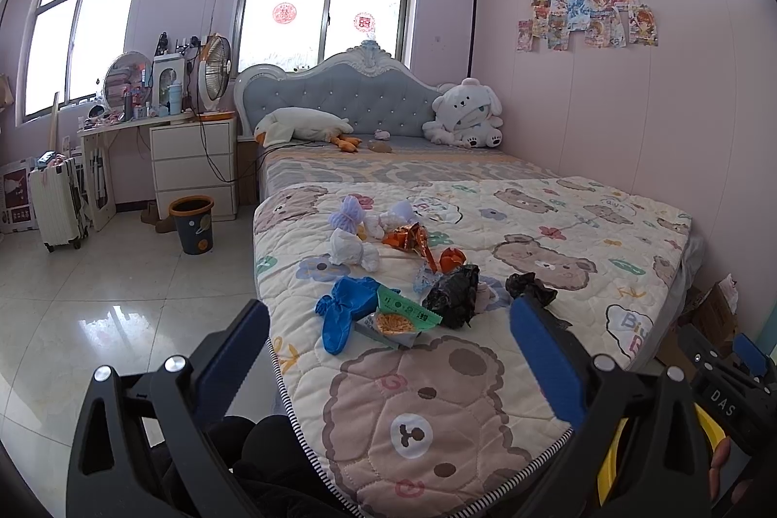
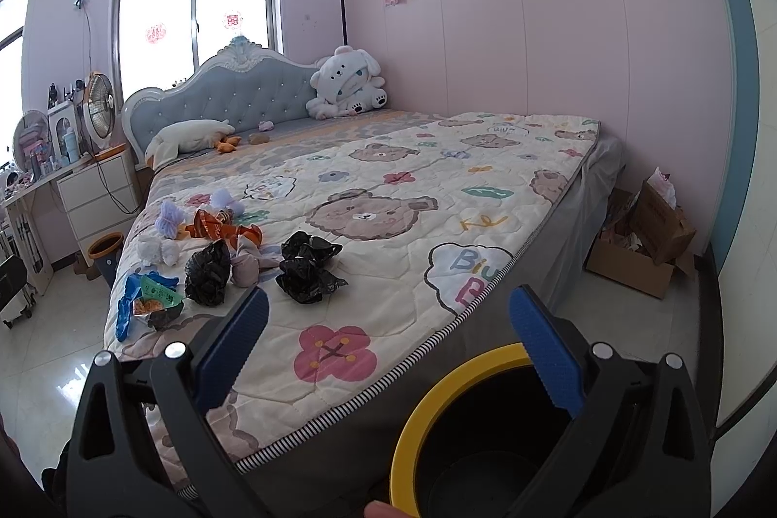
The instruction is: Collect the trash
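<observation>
Blue-padded tongs [image 1: 388,328] [image 2: 388,324] agape above bed [image 1: 534,226]

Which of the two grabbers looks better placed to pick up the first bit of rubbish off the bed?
Left, probably. The left gripper is open, facing the blue glove; the right gripper hangs over the yellow-rimmed bin.

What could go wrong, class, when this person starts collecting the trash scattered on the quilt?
1. The crumpled black bags are loose and light; a pinch may catch the quilt too.
2. The blue glove and green snack wrapper lie near the bed's edge and could be pushed onto the floor.
3. The yellow-rimmed bin sits low beside the bed, so trash released early from either open hand-held gripper may miss it.
</observation>
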Motion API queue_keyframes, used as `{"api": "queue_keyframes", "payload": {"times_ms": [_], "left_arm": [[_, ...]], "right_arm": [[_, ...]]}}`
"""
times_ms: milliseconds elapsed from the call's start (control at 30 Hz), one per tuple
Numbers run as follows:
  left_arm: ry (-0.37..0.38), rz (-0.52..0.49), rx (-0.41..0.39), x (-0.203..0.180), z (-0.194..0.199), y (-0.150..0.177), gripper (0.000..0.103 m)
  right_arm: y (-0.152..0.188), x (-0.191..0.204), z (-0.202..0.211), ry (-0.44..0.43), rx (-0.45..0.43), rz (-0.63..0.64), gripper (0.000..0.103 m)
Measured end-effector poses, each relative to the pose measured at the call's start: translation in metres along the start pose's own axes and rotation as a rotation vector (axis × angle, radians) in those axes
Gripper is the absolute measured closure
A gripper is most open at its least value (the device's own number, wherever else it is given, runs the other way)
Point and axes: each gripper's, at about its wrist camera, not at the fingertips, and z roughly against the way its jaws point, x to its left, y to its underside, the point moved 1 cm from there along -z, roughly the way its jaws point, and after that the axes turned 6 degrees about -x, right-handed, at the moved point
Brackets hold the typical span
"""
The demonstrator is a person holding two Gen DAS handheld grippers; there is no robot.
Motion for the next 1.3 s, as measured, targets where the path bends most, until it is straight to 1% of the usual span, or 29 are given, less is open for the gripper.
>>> {"api": "queue_keyframes", "payload": {"times_ms": [200,300,467,533,700,767,900,967,1033,1100,1200,1300], "left_arm": [[-0.012,0.008,0.008,0.004,-0.007,0.003,0.007],[-0.013,-0.003,0.023,0.005,-0.016,0.006,0.007],[-0.015,0.008,0.077,0.016,-0.038,0.01,0.007],[-0.018,0.007,0.101,0.022,-0.05,0.013,0.007],[-0.022,0.033,0.15,0.041,-0.081,0.018,0.007],[-0.022,0.029,0.176,0.046,-0.095,0.021,0.007],[-0.013,0.023,0.215,0.057,-0.119,0.025,0.007],[0.001,0.016,0.228,0.061,-0.131,0.027,0.007],[-0.007,0.009,0.262,0.067,-0.149,0.029,0.007],[-0.003,0.014,0.298,0.073,-0.166,0.03,0.007],[0.005,0.007,0.361,0.079,-0.193,0.034,0.007],[0.001,-0.002,0.404,0.084,-0.215,0.038,0.007]], "right_arm": [[0.004,0.0,-0.009,0.002,0.014,-0.004,0.008],[0.003,0.0,-0.018,0.003,0.029,0.004,0.008],[0.003,0.002,-0.039,-0.018,0.055,0.007,0.008],[0.003,0.004,-0.05,-0.044,0.063,0.007,0.008],[0.001,0.015,-0.078,-0.093,0.058,0.047,0.008],[-0.001,0.019,-0.091,-0.093,0.057,0.058,0.008],[-0.006,0.024,-0.121,-0.14,0.13,0.024,0.008],[-0.009,0.029,-0.131,-0.139,0.125,0.039,0.008],[-0.011,0.036,-0.143,-0.141,0.132,0.064,0.008],[-0.013,0.041,-0.156,-0.169,0.156,0.055,0.008],[-0.013,0.047,-0.181,-0.191,0.211,0.059,0.008],[-0.011,0.056,-0.205,-0.207,0.271,0.071,0.008]]}}
